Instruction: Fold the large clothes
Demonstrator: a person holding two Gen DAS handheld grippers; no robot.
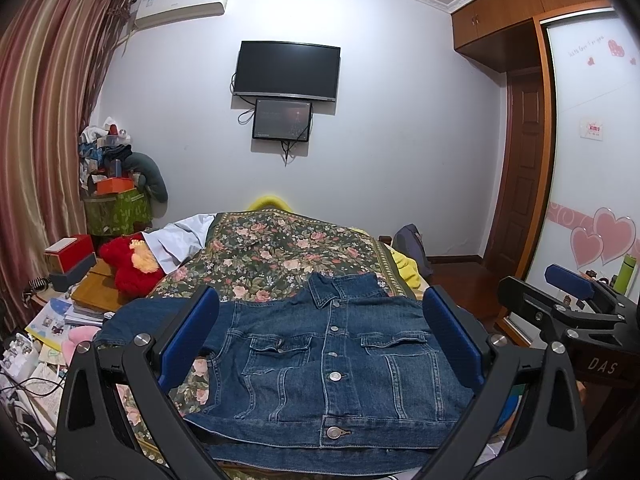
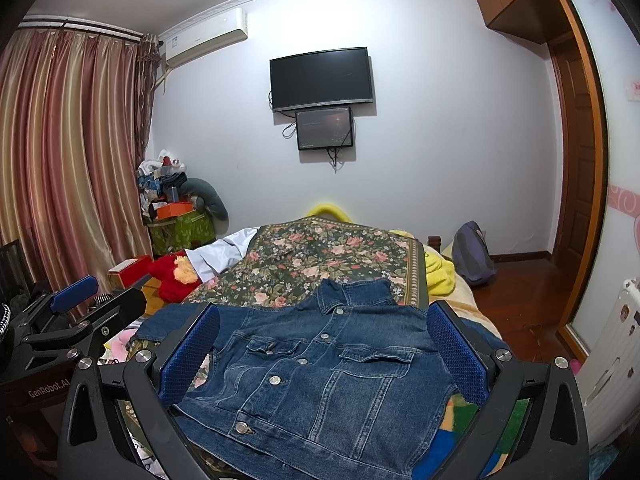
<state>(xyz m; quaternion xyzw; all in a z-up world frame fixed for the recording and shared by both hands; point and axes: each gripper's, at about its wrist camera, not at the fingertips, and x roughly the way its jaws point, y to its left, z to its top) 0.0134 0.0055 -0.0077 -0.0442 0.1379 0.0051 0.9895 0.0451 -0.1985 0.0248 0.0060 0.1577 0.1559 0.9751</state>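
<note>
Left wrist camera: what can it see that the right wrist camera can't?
Only the left wrist view shows the pink hearts on the wardrobe door, a green bottle and the right gripper. Only the right wrist view shows a white radiator and the left gripper. Both show the denim jacket lying buttoned on the floral bedspread, the TV and the red plush toy.

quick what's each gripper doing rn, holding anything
Left gripper: open, holding nothing, above the denim jacket.
Right gripper: open, holding nothing.
</note>
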